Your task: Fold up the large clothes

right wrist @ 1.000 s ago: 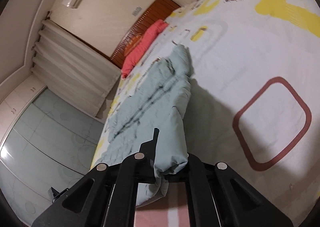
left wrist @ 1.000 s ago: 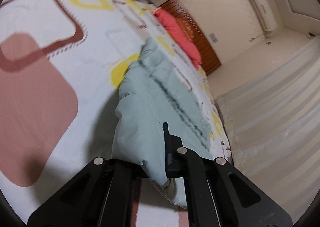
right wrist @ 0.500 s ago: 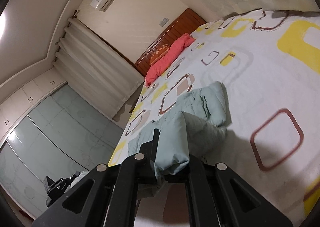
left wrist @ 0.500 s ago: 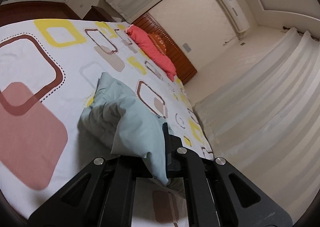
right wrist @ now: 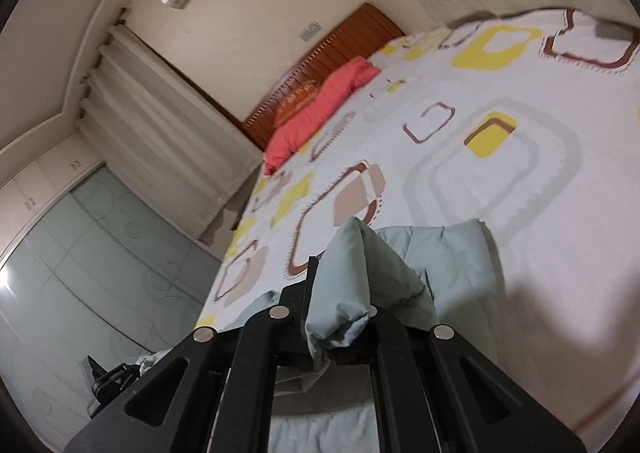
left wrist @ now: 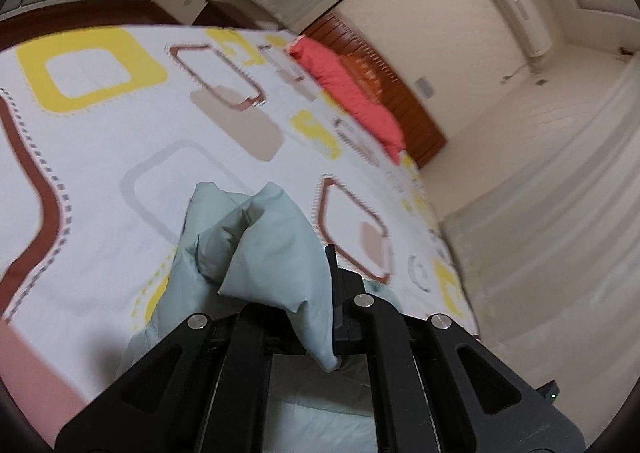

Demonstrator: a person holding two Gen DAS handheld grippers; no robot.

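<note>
While both sets of tongs clamp bunched corners of a pale green padded garment (left wrist: 276, 253), the piece hangs partly lifted above the near end of a bed. Closest to the lens, the left tongs (left wrist: 324, 317) are closed on a puffy fold that bulges out past the jaws; the right tongs (right wrist: 340, 317) grip a similar wad, its edge drooping between the black arms. More of the same fabric lies flat beneath each tool, so part of the garment appears to rest on the bed.

Beyond the held cloth spreads the patterned bedsheet (left wrist: 120, 157), white with yellow, brown and grey rounded squares. Farther off, a coral pillow (right wrist: 320, 109) lies against the wooden headboard (right wrist: 344, 37), with pale curtains (right wrist: 168, 121) and a wall-mounted air conditioner (left wrist: 516, 9) behind.

The risk from here looks twofold: the slippery, thick padding could slide out of either grip if the tongs pull apart too hard, and uneven lowering could leave the fold skewed or bunched rather than flat, since the two wads are not clearly matched corners.
</note>
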